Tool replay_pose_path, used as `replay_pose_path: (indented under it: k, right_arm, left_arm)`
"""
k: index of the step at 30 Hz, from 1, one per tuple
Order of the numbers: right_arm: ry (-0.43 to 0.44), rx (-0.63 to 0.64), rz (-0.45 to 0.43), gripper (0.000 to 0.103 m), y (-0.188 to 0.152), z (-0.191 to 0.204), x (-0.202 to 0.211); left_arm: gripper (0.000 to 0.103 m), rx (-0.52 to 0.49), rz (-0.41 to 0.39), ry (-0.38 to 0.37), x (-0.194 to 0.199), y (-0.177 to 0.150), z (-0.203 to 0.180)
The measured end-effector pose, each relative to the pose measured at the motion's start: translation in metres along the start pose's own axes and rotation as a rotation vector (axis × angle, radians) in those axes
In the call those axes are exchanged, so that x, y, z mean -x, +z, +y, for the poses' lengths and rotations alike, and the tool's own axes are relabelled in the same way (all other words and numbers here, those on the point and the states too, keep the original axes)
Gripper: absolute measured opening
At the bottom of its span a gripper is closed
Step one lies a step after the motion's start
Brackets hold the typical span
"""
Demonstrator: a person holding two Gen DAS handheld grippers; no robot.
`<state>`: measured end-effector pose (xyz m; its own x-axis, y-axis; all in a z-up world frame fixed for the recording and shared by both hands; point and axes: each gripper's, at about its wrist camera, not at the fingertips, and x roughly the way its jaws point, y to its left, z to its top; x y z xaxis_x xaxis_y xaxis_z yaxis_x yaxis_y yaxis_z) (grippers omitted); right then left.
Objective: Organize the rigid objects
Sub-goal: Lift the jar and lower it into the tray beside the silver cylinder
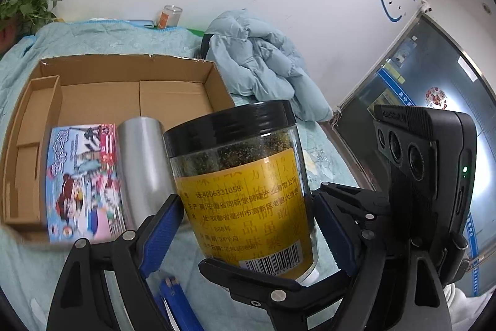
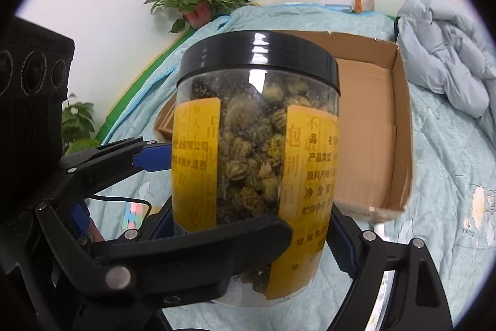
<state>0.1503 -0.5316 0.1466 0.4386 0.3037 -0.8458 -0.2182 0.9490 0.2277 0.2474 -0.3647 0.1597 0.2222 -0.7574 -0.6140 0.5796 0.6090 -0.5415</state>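
Above the cardboard box (image 1: 130,95), both grippers clamp the jar (image 1: 245,188)

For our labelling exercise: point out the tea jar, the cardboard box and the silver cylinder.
tea jar (image 2: 254,145), right wrist view, clear window between the yellow labels.
cardboard box (image 1: 130,101), left wrist view, bare inner floor.
silver cylinder (image 1: 144,166), left wrist view, middle of its side.

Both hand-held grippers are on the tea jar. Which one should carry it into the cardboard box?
Left, probably. The left hand-held gripper clamps the jar with bare floor of the cardboard box open ahead-left; from the right hand-held gripper, the jar hides most of the box.
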Motion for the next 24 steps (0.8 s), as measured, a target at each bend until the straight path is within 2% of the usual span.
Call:
replay_pose_path:
  k: [8,13,17,24]
  right_arm:
    - [-0.001,-0.053,0.077,0.085,0.028,-0.032,-0.036]
    - [-0.012,-0.092,0.12,0.085,0.03,-0.055,-0.066]
    - [0.006,-0.147,0.132,0.086,0.019,-0.069,-0.085]
    - [-0.009,-0.183,0.144,0.087,0.011,-0.081,-0.08]
  left_arm:
    - [0.083,0.061,0.095,-0.035,-0.061,0.033,0.036]
    - [0.082,0.123,0.169,-0.041,-0.098,0.032,0.057]
    - [0.081,0.097,0.209,-0.022,-0.118,0.025,0.058]
    - [0.077,0.15,0.257,-0.032,-0.131,0.026,0.058]
